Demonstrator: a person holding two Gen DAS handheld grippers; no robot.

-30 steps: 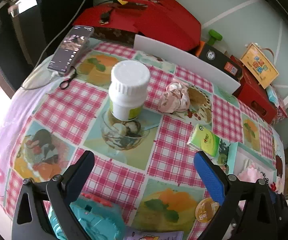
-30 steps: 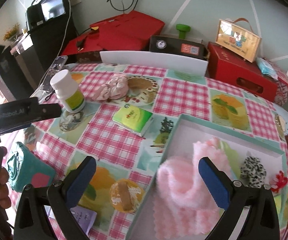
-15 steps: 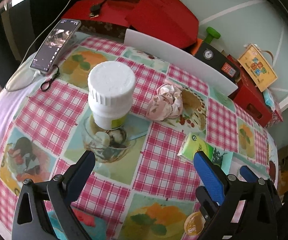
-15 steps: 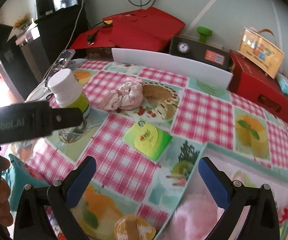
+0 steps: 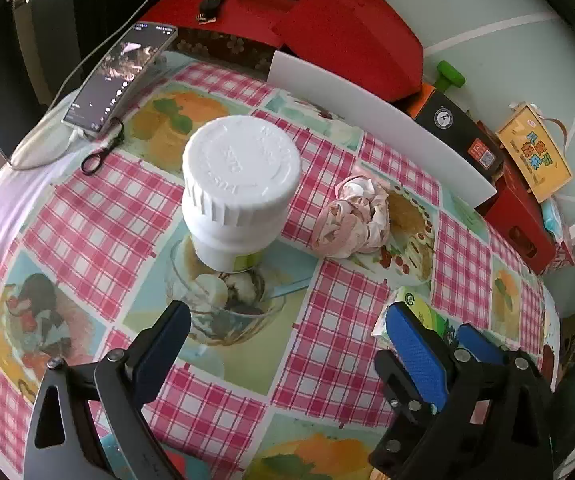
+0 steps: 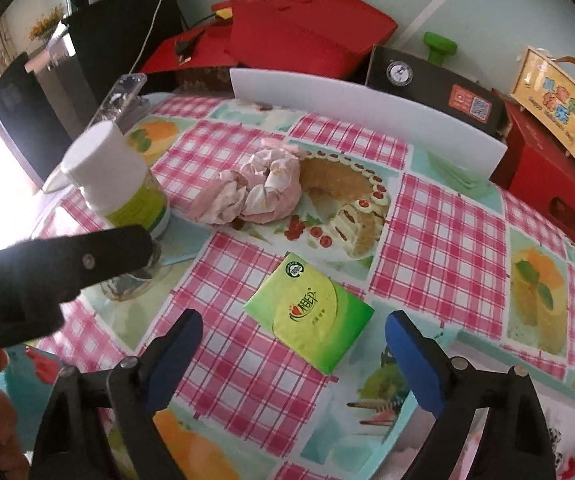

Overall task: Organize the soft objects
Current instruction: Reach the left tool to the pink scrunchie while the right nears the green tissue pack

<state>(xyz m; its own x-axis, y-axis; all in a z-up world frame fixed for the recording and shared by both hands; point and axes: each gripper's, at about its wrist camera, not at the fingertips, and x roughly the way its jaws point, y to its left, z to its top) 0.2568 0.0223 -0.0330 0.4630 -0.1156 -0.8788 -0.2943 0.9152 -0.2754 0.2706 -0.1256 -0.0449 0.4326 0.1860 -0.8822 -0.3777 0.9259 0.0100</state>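
A crumpled pink scrunchie [image 5: 353, 216] lies on the checked tablecloth, right of a white bottle [image 5: 239, 188]; it also shows in the right wrist view [image 6: 255, 194]. A green tissue pack [image 6: 309, 312] lies flat nearer to me, also seen in the left wrist view [image 5: 415, 308]. My left gripper [image 5: 287, 340] is open and empty above the cloth, just in front of the bottle. My right gripper [image 6: 291, 340] is open and empty, just short of the tissue pack.
A phone [image 5: 121, 76] lies at the far left edge. A white board [image 6: 363, 112] stands along the table's back, with red boxes [image 6: 307, 44] behind it. The left gripper's arm [image 6: 47, 268] crosses the right wrist view at the left.
Both grippers have moved forward over the table towards the bottle, scrunchie and tissue pack. The tray with the pink fluffy cloth has dropped out of the right wrist view.
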